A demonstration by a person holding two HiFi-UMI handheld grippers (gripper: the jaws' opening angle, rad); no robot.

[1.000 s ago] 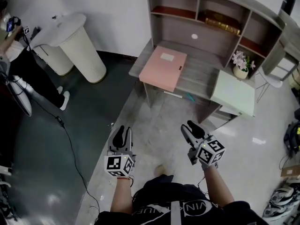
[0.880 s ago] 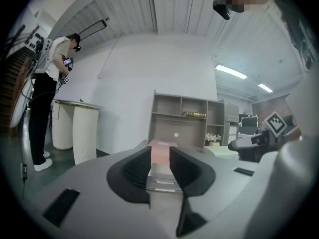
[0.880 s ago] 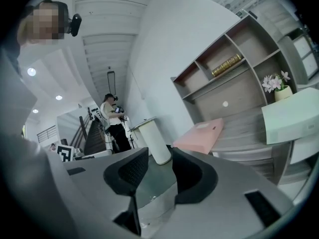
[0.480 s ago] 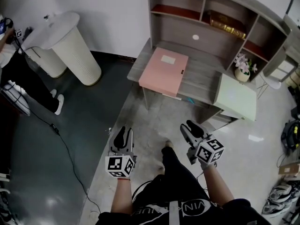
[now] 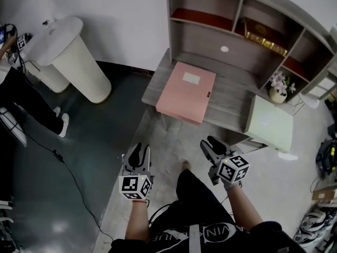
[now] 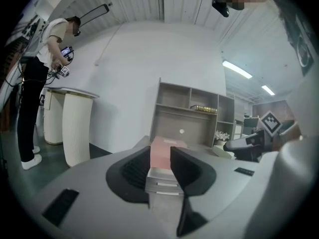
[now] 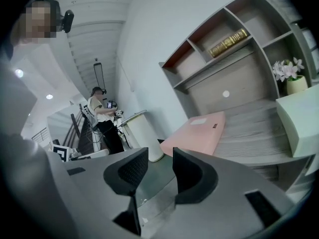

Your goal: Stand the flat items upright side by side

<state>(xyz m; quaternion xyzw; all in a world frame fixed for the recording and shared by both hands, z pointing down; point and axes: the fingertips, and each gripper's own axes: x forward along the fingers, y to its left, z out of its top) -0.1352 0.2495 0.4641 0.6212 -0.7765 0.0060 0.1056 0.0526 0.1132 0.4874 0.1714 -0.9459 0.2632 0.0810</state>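
A pink flat box [image 5: 185, 91] lies flat on the grey desk [image 5: 231, 101], overhanging its front edge. A pale green flat box [image 5: 269, 124] lies at the desk's right end, also overhanging. Both show in the right gripper view, the pink box [image 7: 199, 132] and the green box [image 7: 299, 123]. In the left gripper view the pink box [image 6: 164, 151] sits straight ahead between the jaws, far off. My left gripper [image 5: 138, 154] and right gripper [image 5: 210, 145] hang over the floor short of the desk, both open and empty.
The desk carries a shelf unit [image 5: 231, 20] with a gold book [image 5: 263, 33] and a vase of flowers [image 5: 278, 88]. A white ribbed pedestal [image 5: 71, 51] stands at the left. A person [image 5: 21, 99] stands at the far left, with a cable [image 5: 73, 162] across the floor.
The desk and its boxes have drawn closer and lower in the head view as I walk toward them. Both grippers keep the same pose and gap.
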